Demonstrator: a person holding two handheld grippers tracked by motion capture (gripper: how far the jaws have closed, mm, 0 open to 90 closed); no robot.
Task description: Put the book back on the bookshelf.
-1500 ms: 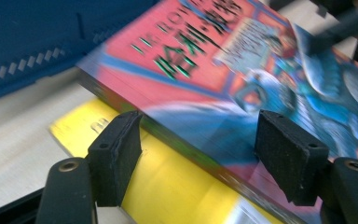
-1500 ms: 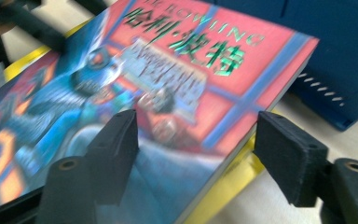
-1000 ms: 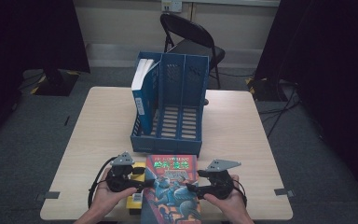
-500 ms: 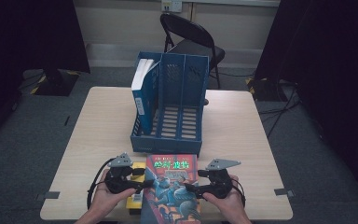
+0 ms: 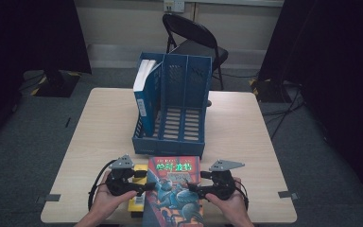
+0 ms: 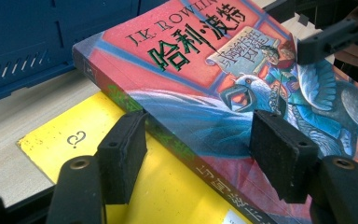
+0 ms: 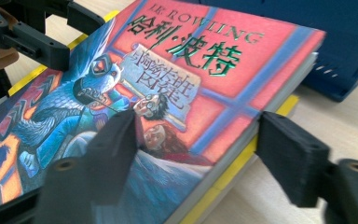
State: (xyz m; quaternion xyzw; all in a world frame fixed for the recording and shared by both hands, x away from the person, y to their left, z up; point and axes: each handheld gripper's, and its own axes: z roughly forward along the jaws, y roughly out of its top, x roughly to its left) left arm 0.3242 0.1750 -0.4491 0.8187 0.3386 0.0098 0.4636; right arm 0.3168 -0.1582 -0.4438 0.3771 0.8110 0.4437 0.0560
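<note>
— Red and blue cover: we have the Harry Potter paperback [image 5: 176,189] lying flat at the near edge of the counter [image 5: 246,132], on top of a yellow book [image 5: 137,187].

— And the grippers?

— We note the left gripper [image 5: 144,187] at the spine edge, jaws wide, one pad over the cover, the other over the yellow book. Right gripper [image 5: 192,189] at the page edge, jaws wide too, straddling that side. Neither pad looks pressed home.

— Why both sides?

— We judge a two-handed lift is being set up; a thick book taken by one edge would sag.

— Surroundings?

— Pale wood-grain counter, blue magazine file [image 5: 172,106] just behind the books, a blue-spined book [image 5: 143,90] upright in its left slot, the others empty. Grey carpet, black folding chair [image 5: 194,40] behind, dark curtains at each side.
</note>
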